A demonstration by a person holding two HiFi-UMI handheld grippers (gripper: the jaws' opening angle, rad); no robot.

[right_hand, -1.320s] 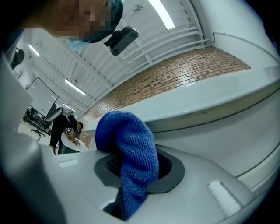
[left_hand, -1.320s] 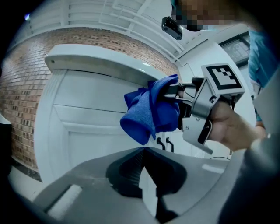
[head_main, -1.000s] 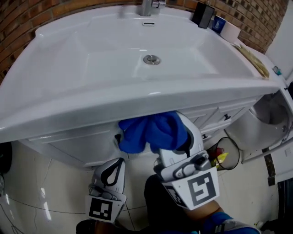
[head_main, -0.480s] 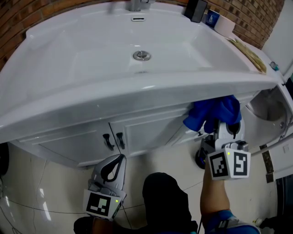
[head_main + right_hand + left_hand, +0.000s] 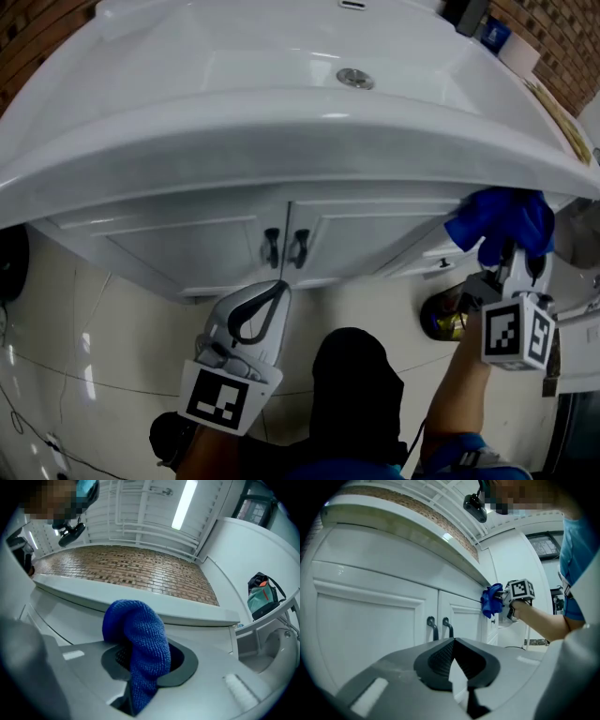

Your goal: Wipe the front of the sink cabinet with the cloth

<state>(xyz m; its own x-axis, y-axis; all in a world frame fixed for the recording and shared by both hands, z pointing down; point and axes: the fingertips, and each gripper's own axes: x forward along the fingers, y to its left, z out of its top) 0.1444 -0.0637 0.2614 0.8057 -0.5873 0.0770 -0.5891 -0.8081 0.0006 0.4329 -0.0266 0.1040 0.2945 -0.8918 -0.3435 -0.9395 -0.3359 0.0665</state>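
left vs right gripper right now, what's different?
Left gripper is shut on nothing; right gripper is shut on the blue cloth. Left gripper sits low, off the cabinet, facing the door handles; right gripper is up at the cabinet's right end, cloth just under the sink rim. Both point at the cabinet front.

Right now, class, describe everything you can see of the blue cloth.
The blue cloth is a bunched, nubby microfibre-looking rag, clamped in the right gripper and drooping over its jaws in a fold. It appears pressed against the white cabinet front at its far right end, just under the overhanging sink rim, away from the two dark door handles.
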